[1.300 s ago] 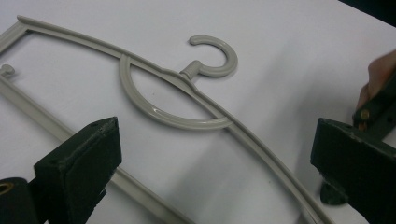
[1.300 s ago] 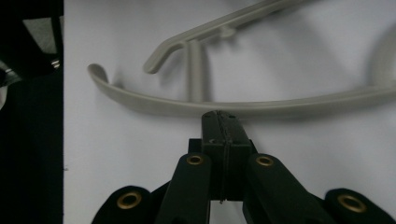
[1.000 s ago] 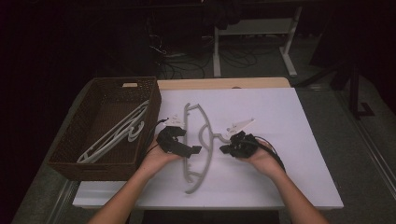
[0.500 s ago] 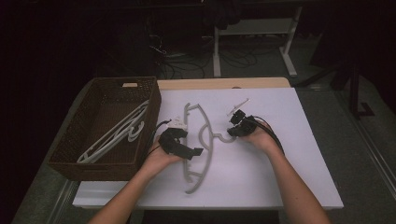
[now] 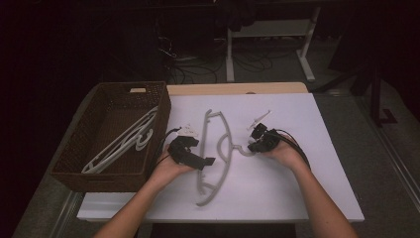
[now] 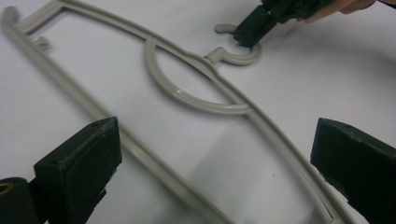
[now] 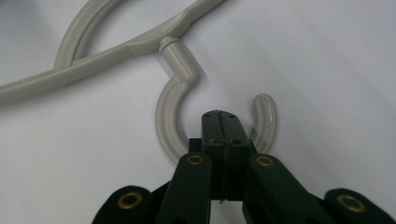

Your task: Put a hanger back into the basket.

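Note:
A grey plastic hanger [image 5: 218, 148] lies flat on the white table [image 5: 297, 198], its hook [image 5: 242, 149] pointing right. My right gripper [image 5: 252, 147] is shut, and its tip rests inside the hook's curve [image 7: 170, 102]. The bottom of the bend is hidden under the closed jaws [image 7: 222, 116], and nothing shows between them. My left gripper [image 5: 203, 152] stands open at the hanger's left side. Seen from the left gripper view, its wide jaws [image 6: 215, 140] straddle the hanger's bar and shoulder [image 6: 187, 95] without touching them. The right gripper [image 6: 250, 37] meets the hook [image 6: 238, 58] farther off.
A brown wicker basket [image 5: 106, 89] stands at the table's left edge with white hangers [image 5: 124, 141] inside. A small white piece [image 5: 260, 118] lies beyond the right gripper, and another [image 5: 189, 130] beyond the left one.
The right gripper moved away up the table, then came back toward the hanger's hook. The left hand and the hanger stayed put.

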`<state>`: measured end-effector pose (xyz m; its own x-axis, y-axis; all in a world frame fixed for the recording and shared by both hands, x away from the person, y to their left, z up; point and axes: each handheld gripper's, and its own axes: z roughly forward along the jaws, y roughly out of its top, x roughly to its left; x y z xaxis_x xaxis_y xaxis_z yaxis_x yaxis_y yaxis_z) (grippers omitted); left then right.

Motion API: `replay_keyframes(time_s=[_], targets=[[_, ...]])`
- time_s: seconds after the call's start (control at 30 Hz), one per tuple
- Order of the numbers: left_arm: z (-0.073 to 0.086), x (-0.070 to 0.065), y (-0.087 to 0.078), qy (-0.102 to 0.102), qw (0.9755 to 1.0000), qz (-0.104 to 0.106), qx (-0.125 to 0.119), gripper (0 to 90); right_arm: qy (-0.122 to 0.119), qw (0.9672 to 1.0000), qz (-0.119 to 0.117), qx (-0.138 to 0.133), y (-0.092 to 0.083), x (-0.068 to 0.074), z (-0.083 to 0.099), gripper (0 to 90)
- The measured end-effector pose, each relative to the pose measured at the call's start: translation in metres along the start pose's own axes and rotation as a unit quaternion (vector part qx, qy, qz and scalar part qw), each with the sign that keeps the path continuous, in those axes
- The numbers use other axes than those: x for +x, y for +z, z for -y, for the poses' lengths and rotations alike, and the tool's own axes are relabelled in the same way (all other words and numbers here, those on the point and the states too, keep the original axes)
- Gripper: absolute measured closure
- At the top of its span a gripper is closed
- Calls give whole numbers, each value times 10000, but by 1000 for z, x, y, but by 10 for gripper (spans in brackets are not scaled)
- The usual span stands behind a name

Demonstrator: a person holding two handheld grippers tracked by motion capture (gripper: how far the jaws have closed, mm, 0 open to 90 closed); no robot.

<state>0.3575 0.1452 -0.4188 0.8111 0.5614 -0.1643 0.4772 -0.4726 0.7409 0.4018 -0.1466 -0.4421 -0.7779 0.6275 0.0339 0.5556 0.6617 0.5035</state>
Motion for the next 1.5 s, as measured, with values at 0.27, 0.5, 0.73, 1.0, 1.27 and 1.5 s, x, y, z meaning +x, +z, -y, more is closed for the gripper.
replay_keyframes(time_s=[0.27,0.5,0.73,1.0,1.27,1.5], targets=[[0,0,1,-8,10000,2,20,17,24,10000,-11,38,-22,16,39,889],[1,1,1,-1,10000,-12,19,17,-73,9998,19,167,-42,43,72,890],[0,0,1,24,10000,0,25,17,-80,9999,6,117,-50,50,81,889],[-1,-1,3,51,10000,29,50,17,-182,9995,126,-207,-45,34,33,888],[0,-1,3,77,9999,43,56,17,-258,9992,206,-206,-1,11,-51,889],[0,-4,3,125,9999,71,71,17,-136,9998,152,-26,34,-1,-81,888]])
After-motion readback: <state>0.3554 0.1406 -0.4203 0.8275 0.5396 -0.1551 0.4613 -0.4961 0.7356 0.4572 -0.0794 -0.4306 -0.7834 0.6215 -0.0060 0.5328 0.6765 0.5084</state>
